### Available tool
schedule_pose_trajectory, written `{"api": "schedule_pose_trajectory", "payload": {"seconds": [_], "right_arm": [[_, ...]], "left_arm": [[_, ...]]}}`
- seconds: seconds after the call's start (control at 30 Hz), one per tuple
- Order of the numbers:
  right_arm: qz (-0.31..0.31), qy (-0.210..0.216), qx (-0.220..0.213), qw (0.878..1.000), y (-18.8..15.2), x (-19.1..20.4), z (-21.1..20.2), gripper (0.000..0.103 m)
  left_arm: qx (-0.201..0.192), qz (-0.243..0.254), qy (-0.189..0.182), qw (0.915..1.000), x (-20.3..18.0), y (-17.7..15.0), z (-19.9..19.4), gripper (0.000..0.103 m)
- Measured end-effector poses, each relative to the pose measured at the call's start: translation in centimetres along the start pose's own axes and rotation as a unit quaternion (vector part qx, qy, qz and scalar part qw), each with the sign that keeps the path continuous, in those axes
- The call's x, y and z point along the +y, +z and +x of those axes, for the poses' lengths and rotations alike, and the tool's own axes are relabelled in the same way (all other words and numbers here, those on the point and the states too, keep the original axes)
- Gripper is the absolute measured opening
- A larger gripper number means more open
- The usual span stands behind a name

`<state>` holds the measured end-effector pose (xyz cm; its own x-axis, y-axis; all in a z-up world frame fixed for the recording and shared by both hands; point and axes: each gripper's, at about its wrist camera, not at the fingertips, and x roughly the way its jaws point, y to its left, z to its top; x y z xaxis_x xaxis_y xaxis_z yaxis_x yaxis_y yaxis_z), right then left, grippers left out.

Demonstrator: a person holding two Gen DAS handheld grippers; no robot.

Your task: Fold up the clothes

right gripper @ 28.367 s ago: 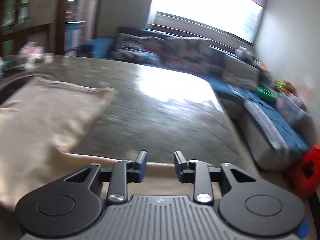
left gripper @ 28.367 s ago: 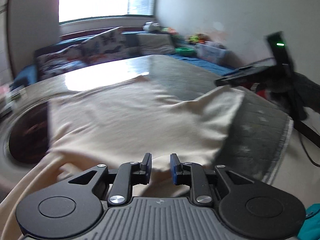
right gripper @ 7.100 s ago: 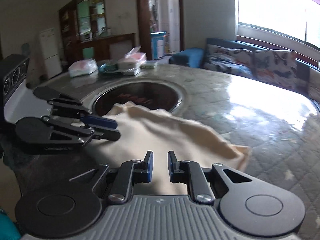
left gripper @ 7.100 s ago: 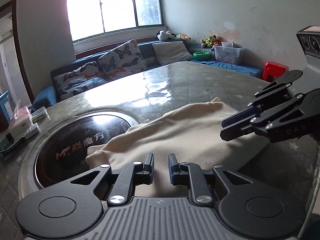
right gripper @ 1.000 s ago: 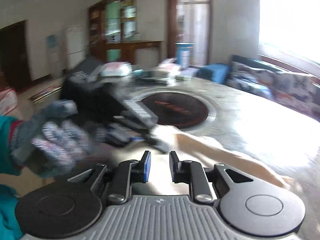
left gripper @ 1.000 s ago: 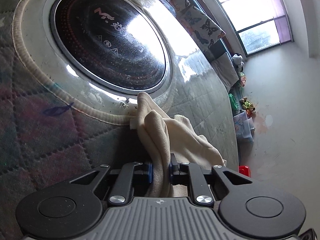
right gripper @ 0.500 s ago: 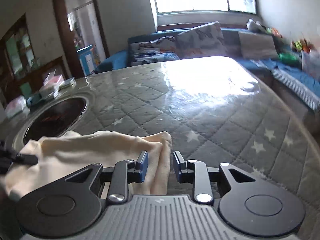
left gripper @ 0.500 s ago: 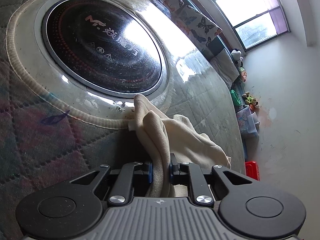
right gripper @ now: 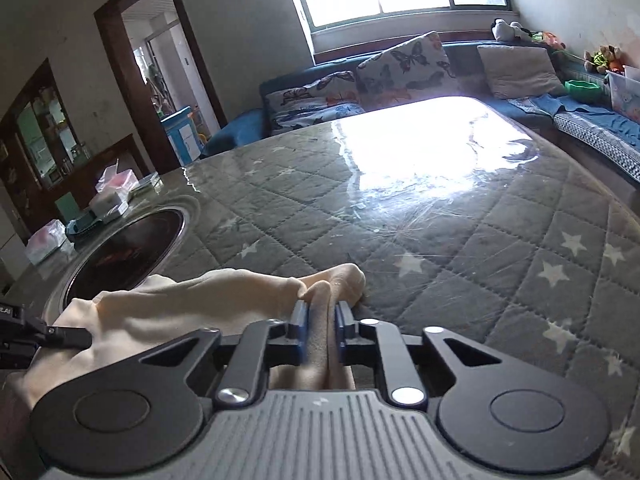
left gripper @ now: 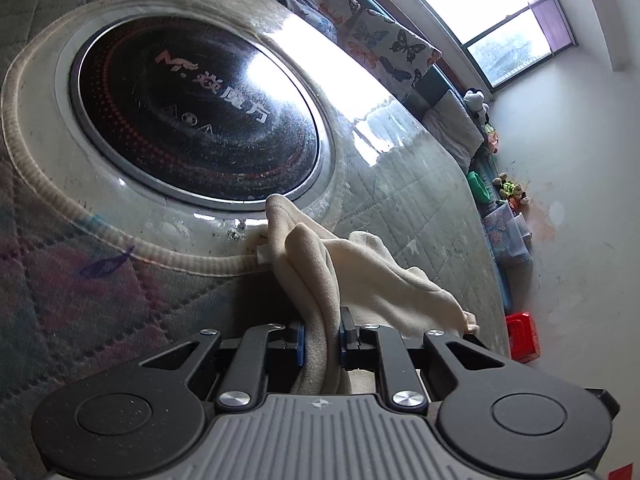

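The left tool [left gripper: 320, 336] and the right tool [right gripper: 322, 330] each pinch one end of the cream cloth [right gripper: 192, 300], which lies bunched on the desk [right gripper: 440, 240] beside the round black cooktop [left gripper: 192, 120], so the folding looks only partly done.

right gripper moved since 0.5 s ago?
Yes. The right gripper went forward onto the cream cloth, toward the sofa; its jaws now pinch the fold.
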<state>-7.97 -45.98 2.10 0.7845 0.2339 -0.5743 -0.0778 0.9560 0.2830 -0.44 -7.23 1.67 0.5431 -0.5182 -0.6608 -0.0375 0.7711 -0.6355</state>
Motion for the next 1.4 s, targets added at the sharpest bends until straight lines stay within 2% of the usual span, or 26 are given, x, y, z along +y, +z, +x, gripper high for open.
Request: {"api": "schedule_pose_trajectory", "payload": {"seconds": [0.3, 0.5, 0.63, 0.9, 1.0, 1.13, 1.27, 1.4], "right_arm": [[-0.001, -0.018, -0.065, 0.998, 0.9, -0.1, -4.7, 0.009], [0.007, -0.062, -0.107, 0.992, 2.1, -2.5, -8.0, 0.009], [0.01, -0.099, -0.116, 0.988, 2.7, -4.5, -9.1, 0.009], [0.032, -0.16, -0.11, 0.98, 3.0, -8.8, -9.6, 0.009], [0.04, -0.174, -0.098, 0.979, 2.9, -10.0, -9.2, 0.009], [0.052, -0.195, -0.054, 0.978, 2.0, -11.8, -7.2, 0.01], [0.05, -0.206, -0.016, 0.977, 1.0, -12.4, -5.7, 0.011], [0.041, -0.218, -0.027, 0.975, 1.2, -11.9, -6.2, 0.014]], "left_arm": [[-0.011, 0.08, -0.016, 0.9966, -5.4, 0.6, 0.3, 0.015], [-0.004, 0.12, -0.042, 0.9919, -9.8, 0.4, 2.5, 0.014], [0.011, 0.135, -0.058, 0.9891, -12.7, 0.0, 4.9, 0.014], [0.06, 0.151, -0.08, 0.9835, -16.4, -0.9, 9.7, 0.014], [0.085, 0.15, -0.067, 0.9827, -16.4, -1.2, 11.4, 0.014], [0.113, 0.154, -0.044, 0.9807, -15.6, -1.7, 13.0, 0.014], [0.111, 0.185, -0.018, 0.9762, -15.2, -1.8, 12.9, 0.021], [0.08, 0.218, -0.005, 0.9726, -15.5, -1.1, 11.8, 0.027]]}}
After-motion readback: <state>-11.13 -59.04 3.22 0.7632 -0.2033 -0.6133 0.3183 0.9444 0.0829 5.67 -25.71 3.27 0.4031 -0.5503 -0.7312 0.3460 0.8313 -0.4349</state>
